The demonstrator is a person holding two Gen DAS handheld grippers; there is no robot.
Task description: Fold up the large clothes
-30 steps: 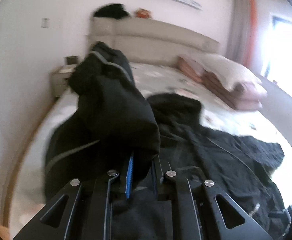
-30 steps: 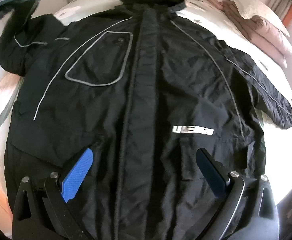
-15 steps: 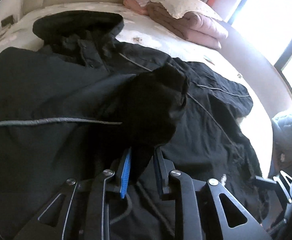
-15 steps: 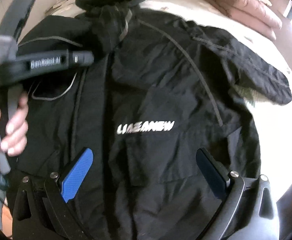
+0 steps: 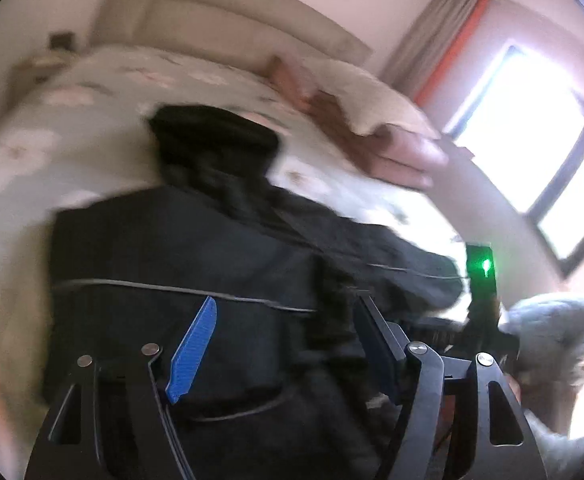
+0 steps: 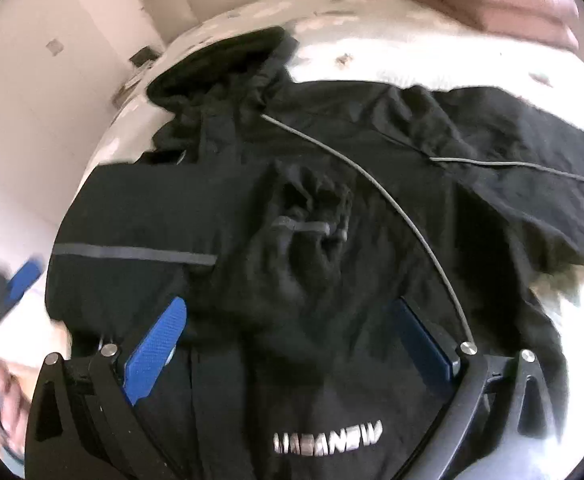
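Note:
A large black jacket [image 6: 331, 208] with grey piping lies front up on the bed, collar [image 6: 220, 64] toward the headboard. Its one sleeve is folded across the chest, with the cuff [image 6: 303, 224] bunched in the middle. The other sleeve [image 6: 531, 184] stretches out to the right. The jacket also shows in the left wrist view [image 5: 196, 256], blurred. My left gripper [image 5: 288, 344] is open and empty just above the folded sleeve. My right gripper [image 6: 292, 340] is open and empty over the chest, above the white logo [image 6: 327, 440].
A floral bedsheet [image 5: 52, 136] covers the bed. Folded pink and beige bedding [image 5: 371, 136] lies near the headboard [image 5: 220, 28]. A bright window [image 5: 531, 136] is at the right. A grey padded bundle [image 5: 559, 328] lies beyond the bed's right edge. A nightstand [image 6: 140, 64] stands at the left.
My left gripper carried the sleeve across the jacket's chest, opened and let it go, then drew back. My right gripper stayed open and moved up toward the chest.

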